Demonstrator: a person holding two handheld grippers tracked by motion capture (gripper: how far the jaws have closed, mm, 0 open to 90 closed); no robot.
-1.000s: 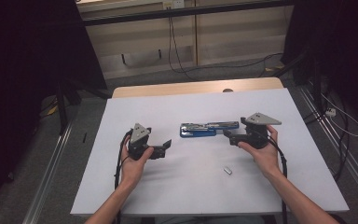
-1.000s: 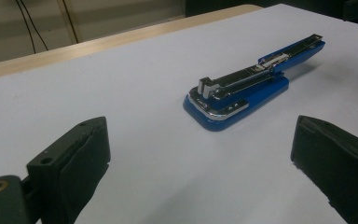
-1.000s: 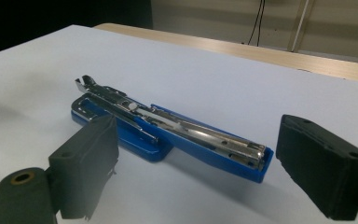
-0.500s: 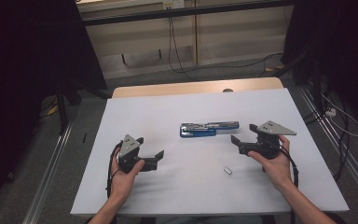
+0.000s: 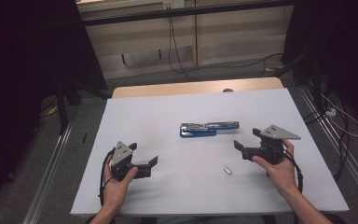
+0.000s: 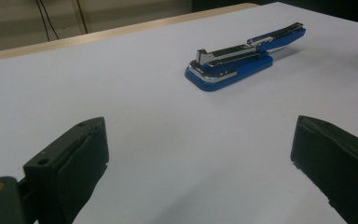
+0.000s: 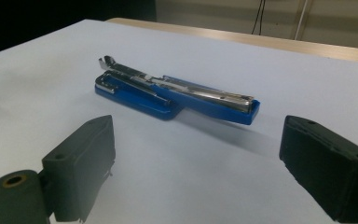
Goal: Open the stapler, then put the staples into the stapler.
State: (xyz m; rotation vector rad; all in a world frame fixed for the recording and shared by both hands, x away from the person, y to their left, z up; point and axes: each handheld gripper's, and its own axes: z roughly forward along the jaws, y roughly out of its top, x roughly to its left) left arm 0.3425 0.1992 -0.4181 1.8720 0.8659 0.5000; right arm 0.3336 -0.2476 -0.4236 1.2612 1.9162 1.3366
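Stapler approach: both grippers wide, nothing held

Stapler (image 5: 209,129) is seen lying flat on the white table cover (image 5: 168,112), just above centre of the high view. Blue base, metal top arm swung apart from it, so the tool appears opened out lengthwise. In the left gripper view it sits in the upper right of the frame (image 6: 242,58); in the right gripper view it lies across the upper middle (image 7: 177,95).

Left gripper (image 5: 144,166) is held low in the lower left of the high view, jaws spread wide, well apart from the stapler. Right gripper (image 5: 248,145) is held at middle right, jaws likewise spread, near the stapler's right end but not touching. Nothing is gripped by either.

Small silver piece (image 5: 228,170) lies on the cover below and left of the right gripper; possibly a strip of staples, too small to tell.

Judgement on the step: an approach to the stapler seems to be in hand. It would be done well if the blue base were pinned or clamped by one gripper across its narrow width, pads square to the sides, before the metal arm is handled by the other. The hinge is likely to let the arm swing, so a grip near the hinge end should be favoured. The small piece should be kept clear of a sweeping cable.
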